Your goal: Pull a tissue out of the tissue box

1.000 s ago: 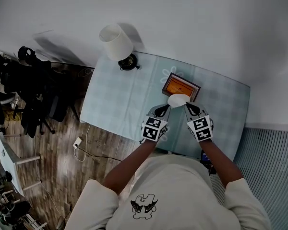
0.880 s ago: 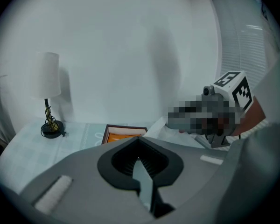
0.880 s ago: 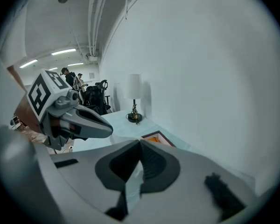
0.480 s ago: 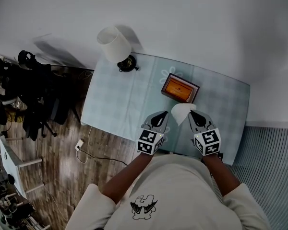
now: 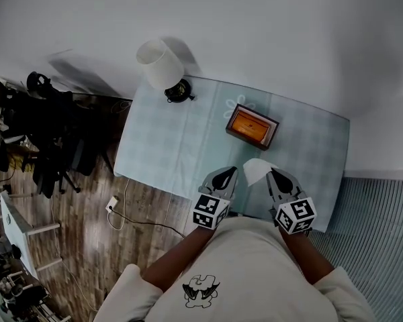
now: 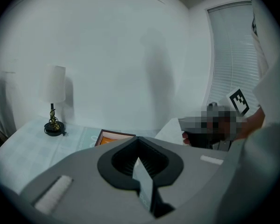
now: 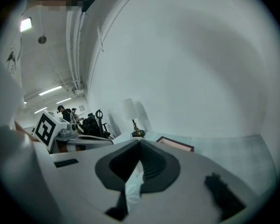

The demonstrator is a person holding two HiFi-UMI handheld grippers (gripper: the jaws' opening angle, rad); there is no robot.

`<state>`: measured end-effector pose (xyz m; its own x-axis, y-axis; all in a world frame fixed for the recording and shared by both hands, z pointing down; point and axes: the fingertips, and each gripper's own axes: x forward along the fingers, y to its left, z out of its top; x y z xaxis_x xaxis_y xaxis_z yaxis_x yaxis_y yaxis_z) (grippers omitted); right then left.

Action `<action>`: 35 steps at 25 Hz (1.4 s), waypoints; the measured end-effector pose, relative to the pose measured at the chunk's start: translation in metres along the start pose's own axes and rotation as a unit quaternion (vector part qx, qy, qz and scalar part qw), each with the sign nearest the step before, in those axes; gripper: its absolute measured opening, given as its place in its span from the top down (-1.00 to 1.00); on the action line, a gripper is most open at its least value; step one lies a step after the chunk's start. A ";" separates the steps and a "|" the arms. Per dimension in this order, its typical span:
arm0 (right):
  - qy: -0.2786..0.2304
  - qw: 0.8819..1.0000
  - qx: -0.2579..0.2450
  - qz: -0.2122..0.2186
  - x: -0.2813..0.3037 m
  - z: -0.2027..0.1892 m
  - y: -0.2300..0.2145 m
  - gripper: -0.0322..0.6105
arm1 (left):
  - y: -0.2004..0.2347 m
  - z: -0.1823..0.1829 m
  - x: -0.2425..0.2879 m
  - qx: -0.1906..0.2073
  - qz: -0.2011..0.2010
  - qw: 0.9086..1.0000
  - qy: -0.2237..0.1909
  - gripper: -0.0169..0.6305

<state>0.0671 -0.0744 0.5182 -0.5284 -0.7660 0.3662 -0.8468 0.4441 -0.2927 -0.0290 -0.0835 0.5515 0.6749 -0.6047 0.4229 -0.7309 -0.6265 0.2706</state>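
The tissue box point(image 5: 252, 126), dark-framed with an orange top, lies on the pale checked table point(image 5: 168, 146); it also shows past the jaws as the box point(image 6: 113, 136) and the box point(image 7: 175, 143). A white tissue point(image 5: 254, 171) hangs in the air well short of the box, between the two gripper tips. My left gripper point(image 5: 232, 171) is shut, with a strip of the tissue point(image 6: 142, 183) caught in its jaws. My right gripper point(image 5: 271, 172) is shut on the tissue point(image 7: 133, 185) as well. Nothing links the tissue to the box.
A table lamp point(image 5: 162, 62) with a white shade stands at the table's far left corner. Office chairs and dark equipment point(image 5: 40, 126) crowd the wooden floor on the left. A white wall runs behind the table, and a ribbed grey surface point(image 5: 383, 227) lies to the right.
Both grippers drew back from the box toward the person and rose, carrying the tissue with them. It went from just above the box's near edge to over the table's near edge.
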 end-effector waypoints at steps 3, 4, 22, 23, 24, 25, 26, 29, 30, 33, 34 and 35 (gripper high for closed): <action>-0.003 1.000 0.003 -0.003 -0.001 0.000 -0.002 0.86 | 0.000 0.004 0.001 -0.003 0.004 1.000 -0.007 0.93; -0.005 1.000 0.001 -0.003 -0.001 0.002 -0.002 0.86 | 0.001 0.006 0.001 -0.003 0.005 1.000 -0.009 0.93; 0.008 1.000 -0.012 0.015 0.002 0.000 0.010 0.86 | 0.004 0.013 0.004 -0.008 0.011 1.000 -0.015 0.93; 0.008 1.000 -0.013 0.015 0.003 0.000 0.010 0.86 | 0.004 0.013 0.005 -0.009 0.012 1.000 -0.014 0.93; 0.008 1.000 -0.013 0.014 0.003 0.000 0.010 0.86 | 0.005 0.012 0.005 -0.009 0.012 1.000 -0.014 0.93; 0.008 1.000 -0.014 0.014 0.003 0.000 0.010 0.86 | 0.005 0.011 0.005 -0.010 0.012 1.000 -0.013 0.93; 0.008 1.000 -0.015 0.013 0.003 0.000 0.010 0.86 | 0.005 0.011 0.005 -0.011 0.012 1.000 -0.012 0.93; 0.010 1.000 -0.015 0.012 0.004 -0.001 0.009 0.86 | 0.005 0.009 0.006 -0.013 0.010 1.000 -0.009 0.93; 0.010 1.000 -0.016 0.012 0.005 -0.001 0.009 0.86 | 0.005 0.008 0.006 -0.014 0.009 1.000 -0.008 0.93; 0.010 1.000 -0.016 0.011 0.004 -0.001 0.009 0.86 | 0.004 0.008 0.006 -0.014 0.009 1.000 -0.008 0.93; 0.010 1.000 -0.017 0.011 0.003 -0.001 0.009 0.86 | 0.004 0.008 0.006 -0.015 0.009 1.000 -0.008 0.93; 0.010 1.000 -0.016 0.010 0.003 -0.001 0.009 0.86 | 0.004 0.008 0.006 -0.015 0.008 1.000 -0.008 0.93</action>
<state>0.0577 -0.0719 0.5171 -0.5467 -0.7470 0.3783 -0.8370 0.4752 -0.2713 -0.0264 -0.0937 0.5478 0.6638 -0.6231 0.4136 -0.7448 -0.6011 0.2896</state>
